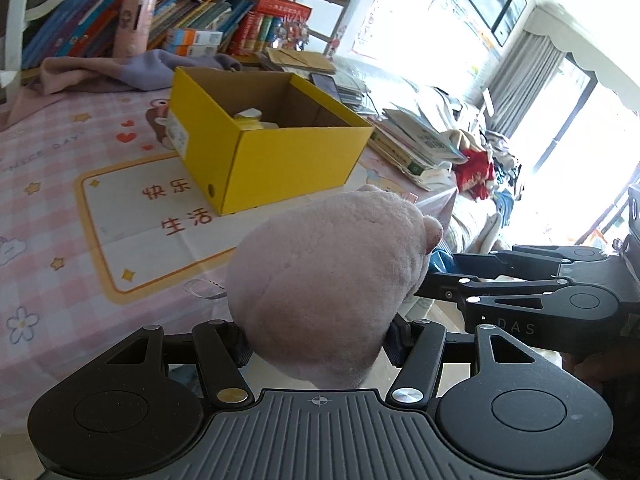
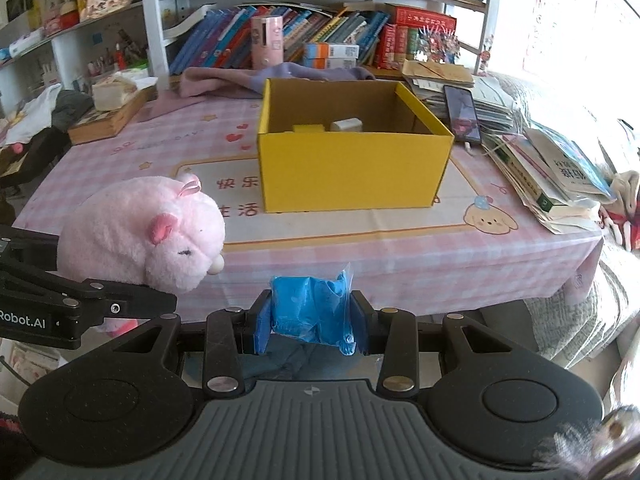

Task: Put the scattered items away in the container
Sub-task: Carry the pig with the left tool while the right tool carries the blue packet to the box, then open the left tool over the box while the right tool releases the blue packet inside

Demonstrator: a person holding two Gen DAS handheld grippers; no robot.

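An open yellow cardboard box [image 1: 280, 160] [image 2: 352, 172] stands on the pink checked tablecloth. It holds a small yellow item [image 2: 307, 128] and a white item [image 2: 346, 125]. My left gripper [image 1: 316, 344] is shut on a pink plush pig [image 1: 332, 280], held in the air off the table's front edge; the pig also shows in the right wrist view [image 2: 140, 232]. My right gripper [image 2: 312, 316] is shut on a crumpled blue plastic packet [image 2: 310, 308], also held in front of the table edge, to the right of the pig.
A stack of books and papers [image 2: 552, 176] lies at the table's right side, with a phone [image 2: 462, 114] behind it. A purple and pink cloth [image 2: 248, 76] lies behind the box. Bookshelves [image 2: 320, 32] stand at the back.
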